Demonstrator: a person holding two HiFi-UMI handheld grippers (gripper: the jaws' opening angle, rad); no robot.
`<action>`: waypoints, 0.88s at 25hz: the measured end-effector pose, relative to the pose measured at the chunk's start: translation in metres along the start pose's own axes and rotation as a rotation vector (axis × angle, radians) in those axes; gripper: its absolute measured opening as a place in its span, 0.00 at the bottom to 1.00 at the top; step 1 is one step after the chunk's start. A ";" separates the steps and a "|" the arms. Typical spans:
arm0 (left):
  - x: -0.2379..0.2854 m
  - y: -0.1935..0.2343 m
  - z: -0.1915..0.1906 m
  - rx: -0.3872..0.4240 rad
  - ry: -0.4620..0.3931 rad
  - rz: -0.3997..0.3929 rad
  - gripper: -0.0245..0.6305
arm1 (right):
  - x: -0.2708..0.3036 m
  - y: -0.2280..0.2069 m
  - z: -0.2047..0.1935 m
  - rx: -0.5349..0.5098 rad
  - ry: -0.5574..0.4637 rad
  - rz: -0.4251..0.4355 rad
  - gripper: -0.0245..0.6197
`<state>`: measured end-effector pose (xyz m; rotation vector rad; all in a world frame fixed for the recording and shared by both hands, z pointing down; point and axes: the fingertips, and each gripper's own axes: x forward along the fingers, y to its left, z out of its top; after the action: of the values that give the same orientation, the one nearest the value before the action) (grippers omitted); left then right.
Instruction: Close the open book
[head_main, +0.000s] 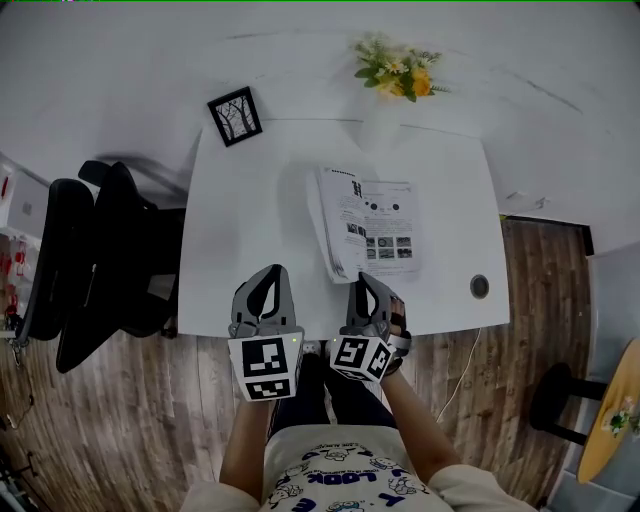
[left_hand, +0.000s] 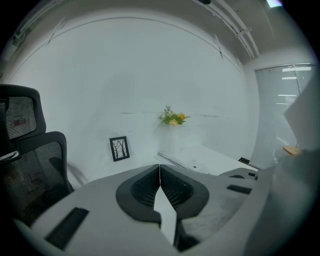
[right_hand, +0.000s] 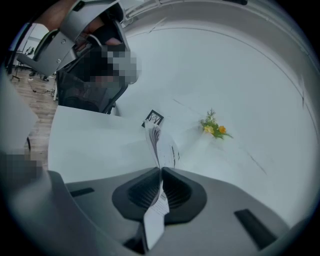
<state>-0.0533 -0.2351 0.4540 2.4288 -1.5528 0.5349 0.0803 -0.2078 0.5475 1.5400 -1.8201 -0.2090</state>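
One leaf pinched, most of the closing left to do

Most of the job is undone, as I read it. The white table (head_main: 250, 200) carries the book (head_main: 385, 228) right of its middle and toward the near edge. It lies open with its printed pages facing up. The small picture frame (head_main: 235, 116) and the flowers (head_main: 395, 70) stand well apart from it at the far side.

On the book's left half the leaves look fanned and a little raised rather than flat. How thick that bundle is I cannot tell.

The right gripper (head_main: 362, 292) sits at the book's near edge, toward its left corner. Its own view shows the jaws clenched on a page (right_hand: 154, 217): a printed sheet runs edge-on between the pads and on to the book beyond. So a hold is taken, which I judge to be the first step of closing.

What remains is to carry that leaf, or the whole side with it, over the spine onto the other half. Then the page must be let go and the book seen to lie shut.

The left gripper (head_main: 268, 288) hangs over bare table just left of the book, touching nothing. Its jaws are pressed together at the tips, and I make out nothing gripped between them.
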 end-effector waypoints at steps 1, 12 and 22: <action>0.001 -0.002 0.001 0.004 -0.001 -0.004 0.07 | 0.000 -0.003 -0.002 0.011 0.004 -0.003 0.10; 0.013 -0.023 0.011 0.031 -0.004 -0.045 0.07 | 0.001 -0.026 -0.028 0.215 0.070 -0.031 0.10; 0.025 -0.039 0.011 0.046 0.010 -0.073 0.07 | 0.009 -0.040 -0.060 0.350 0.148 -0.058 0.10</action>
<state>-0.0066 -0.2434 0.4548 2.5027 -1.4569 0.5740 0.1490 -0.2078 0.5724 1.7960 -1.7610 0.2030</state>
